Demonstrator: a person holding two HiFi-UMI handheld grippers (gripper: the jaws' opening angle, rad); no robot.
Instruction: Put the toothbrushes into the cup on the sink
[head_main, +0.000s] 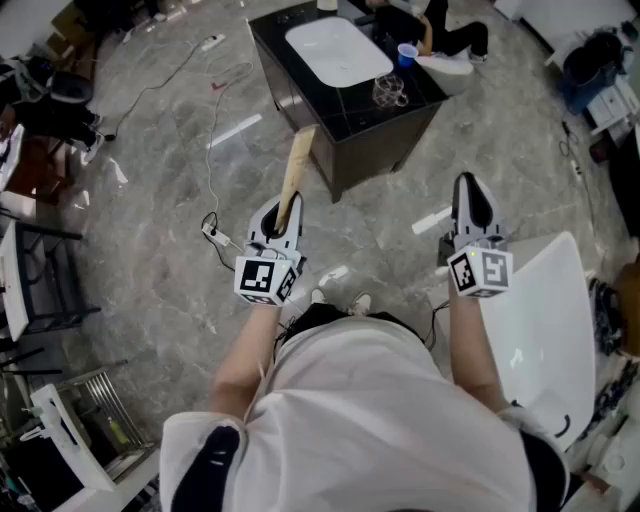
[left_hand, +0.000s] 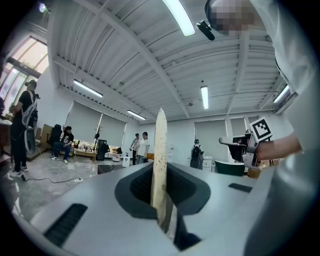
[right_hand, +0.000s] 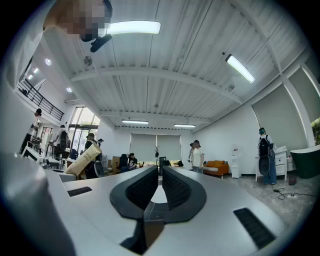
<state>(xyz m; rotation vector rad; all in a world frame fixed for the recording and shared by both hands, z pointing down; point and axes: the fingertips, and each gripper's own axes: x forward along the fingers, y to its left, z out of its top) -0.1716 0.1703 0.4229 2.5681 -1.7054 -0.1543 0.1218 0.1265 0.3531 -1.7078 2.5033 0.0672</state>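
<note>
**Tan wrapper in a low pinch, with the cup far across the floor**

Tan paper is what the left gripper (left_hand: 160, 186) has between its jaws: they are closed on the lower end of a long, flat wrapped toothbrush (left_hand: 160, 150), most of which stands free above them, leaning a little to one side in the head view. The right gripper (right_hand: 159, 181) carries nothing; its jaws are drawn nearly together on empty air.

The first hazard I see is that grip. With so much length above the pads and smooth paper under them, a quick swing or a knock could let the toothbrush pivot or slide out.

Further out, the glass cup (head_main: 389, 92) stands on the dark cabinet (head_main: 350, 150), just beside the white basin (head_main: 338, 50) and near the counter's edge, well apart from both grippers. A cable (head_main: 211, 170) and its power strip (head_main: 215, 236) lie on the floor to the left of the way there, so feet could catch on them.

At the counter, a tall item entering a light glass at a slant may push the rim and tip it toward the edge. A blue cup (head_main: 406, 53) stands near it and might be taken for the target; which one is meant I judge only from its place on the counter
</note>
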